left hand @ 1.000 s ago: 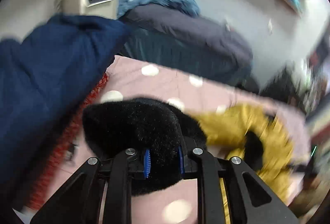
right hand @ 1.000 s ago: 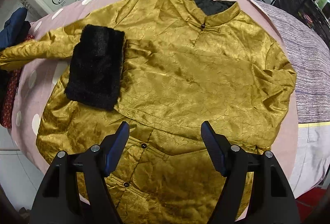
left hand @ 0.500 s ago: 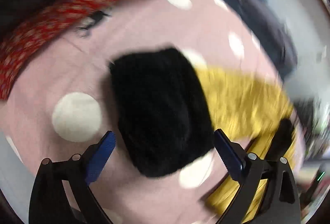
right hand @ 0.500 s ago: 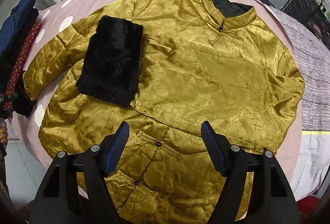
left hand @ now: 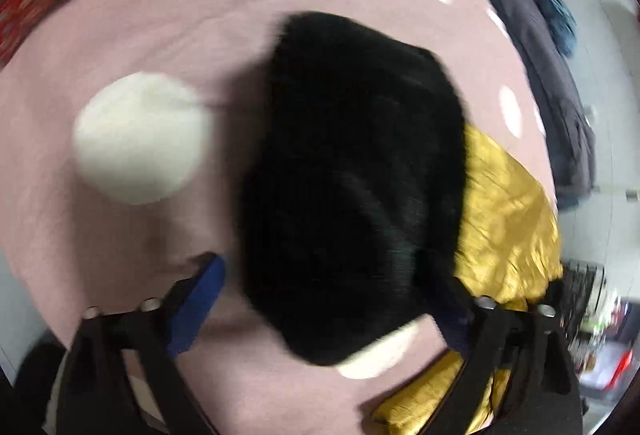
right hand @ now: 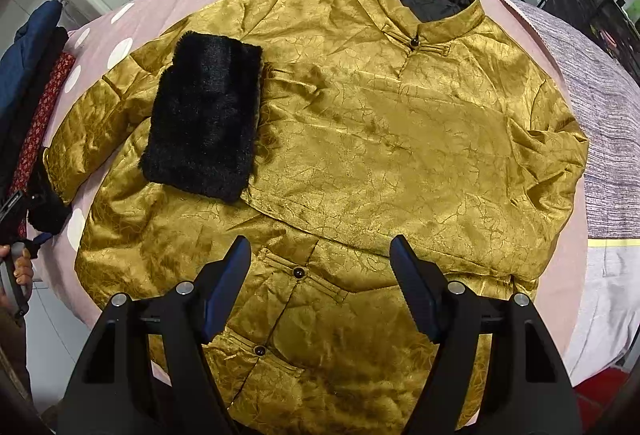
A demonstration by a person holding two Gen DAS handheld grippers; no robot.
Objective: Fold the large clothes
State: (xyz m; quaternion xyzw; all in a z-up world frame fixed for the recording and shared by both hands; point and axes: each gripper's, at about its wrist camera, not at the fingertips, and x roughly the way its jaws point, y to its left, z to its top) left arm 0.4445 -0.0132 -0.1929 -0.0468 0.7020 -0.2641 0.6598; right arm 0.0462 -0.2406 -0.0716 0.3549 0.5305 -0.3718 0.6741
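Since earlier frame, left gripper (left hand: 324,299) having let go of black fur cuff (left hand: 352,187), dropping low over it; jaws closing, straddling cuff, pads not pressing. Right gripper (right hand: 320,275) hanging wide open, empty, over gold jacket (right hand: 380,139) spreading across pink dotted cover (right hand: 120,51), frame centre.

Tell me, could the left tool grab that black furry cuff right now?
Probably yes. The left tool sits right over the furry cuff, its jaws closing with the cuff between them, and nothing lies on top of the cuff on the pink sheet.
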